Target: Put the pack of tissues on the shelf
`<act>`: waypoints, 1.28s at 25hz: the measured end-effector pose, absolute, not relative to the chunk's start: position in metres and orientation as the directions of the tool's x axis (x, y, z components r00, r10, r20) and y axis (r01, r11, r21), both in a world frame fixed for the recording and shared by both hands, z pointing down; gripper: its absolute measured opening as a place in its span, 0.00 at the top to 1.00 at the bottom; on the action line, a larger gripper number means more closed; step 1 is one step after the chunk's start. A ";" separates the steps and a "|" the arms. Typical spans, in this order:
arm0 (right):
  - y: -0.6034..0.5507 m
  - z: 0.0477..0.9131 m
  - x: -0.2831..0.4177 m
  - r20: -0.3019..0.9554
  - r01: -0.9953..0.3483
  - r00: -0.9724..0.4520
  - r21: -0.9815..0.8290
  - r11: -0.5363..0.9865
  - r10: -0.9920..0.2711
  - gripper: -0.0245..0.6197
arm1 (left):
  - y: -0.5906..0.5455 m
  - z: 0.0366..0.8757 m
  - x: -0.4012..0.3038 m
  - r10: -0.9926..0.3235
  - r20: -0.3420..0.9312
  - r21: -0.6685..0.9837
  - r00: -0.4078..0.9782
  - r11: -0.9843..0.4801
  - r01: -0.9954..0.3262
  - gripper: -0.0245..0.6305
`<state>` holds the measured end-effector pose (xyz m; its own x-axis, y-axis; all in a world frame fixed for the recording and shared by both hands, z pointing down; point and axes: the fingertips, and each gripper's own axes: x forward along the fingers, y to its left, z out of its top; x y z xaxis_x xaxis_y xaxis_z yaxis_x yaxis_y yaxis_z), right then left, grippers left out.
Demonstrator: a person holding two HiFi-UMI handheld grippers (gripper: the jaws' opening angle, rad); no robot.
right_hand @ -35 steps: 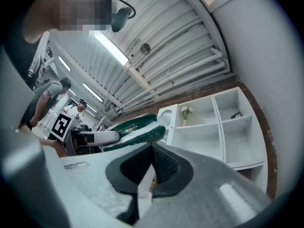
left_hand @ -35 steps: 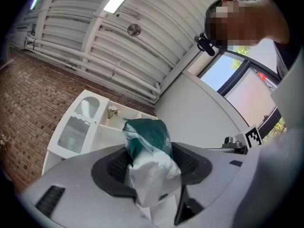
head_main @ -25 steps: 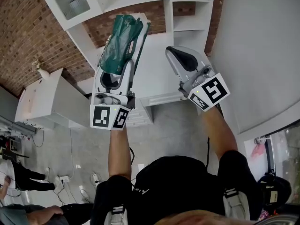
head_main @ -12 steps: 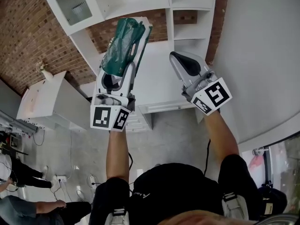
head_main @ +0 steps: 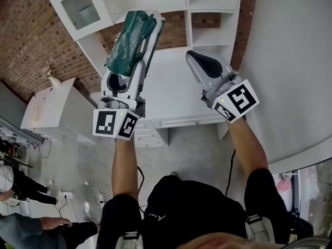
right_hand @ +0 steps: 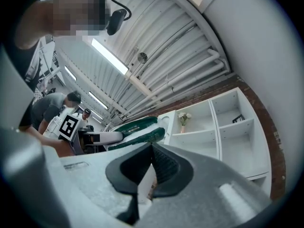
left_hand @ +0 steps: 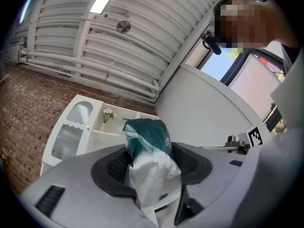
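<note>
My left gripper [head_main: 136,40] is shut on the pack of tissues [head_main: 129,39], a green and white plastic pack that sticks out past the jaws toward the white shelf unit [head_main: 207,38]. In the left gripper view the pack of tissues [left_hand: 147,160] is pinched between the black pads and points at the shelf unit [left_hand: 85,127]. My right gripper [head_main: 203,62] is to the right of it, jaws closed together with nothing in them. In the right gripper view the pack of tissues [right_hand: 137,132] shows at left, and the open shelf compartments [right_hand: 223,127] at right.
A cabinet door with a glass pane [head_main: 78,4] is at the unit's upper left. A small vase of flowers [right_hand: 183,120] stands in one compartment and a dark object [right_hand: 239,118] in another. Brick wall [head_main: 31,40] lies behind. People [head_main: 26,227] stand at lower left.
Both grippers have shifted slightly; the left one with the pack moved a little to the left and up toward the shelf unit. The grip has not changed.
</note>
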<state>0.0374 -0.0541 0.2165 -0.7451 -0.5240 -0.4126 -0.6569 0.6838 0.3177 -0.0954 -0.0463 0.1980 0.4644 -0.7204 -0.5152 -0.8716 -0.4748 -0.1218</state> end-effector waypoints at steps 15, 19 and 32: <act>-0.181 0.194 0.012 -0.415 -0.653 -0.753 0.375 0.658 -0.511 0.96 | -0.168 0.170 -0.122 -0.675 -0.571 -0.148 0.467 -0.476 -0.867 0.61; -0.217 0.179 0.001 -0.433 -0.656 -0.750 0.389 0.647 -0.500 0.96 | -0.204 0.149 -0.135 -0.652 -0.586 -0.177 0.482 -0.477 -0.861 0.61; -0.316 0.136 -0.031 -0.419 -0.636 -0.771 0.481 0.603 -0.479 0.96 | -0.300 0.048 -0.157 -0.609 -0.584 -0.285 0.538 -0.466 -0.837 0.61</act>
<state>-0.0313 -0.3160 0.1364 -0.7711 -0.4794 -0.4190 -0.6363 0.6027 0.4815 -0.1569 -0.3001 0.0483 0.5376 -0.6086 -0.5837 -0.8374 -0.4663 -0.2852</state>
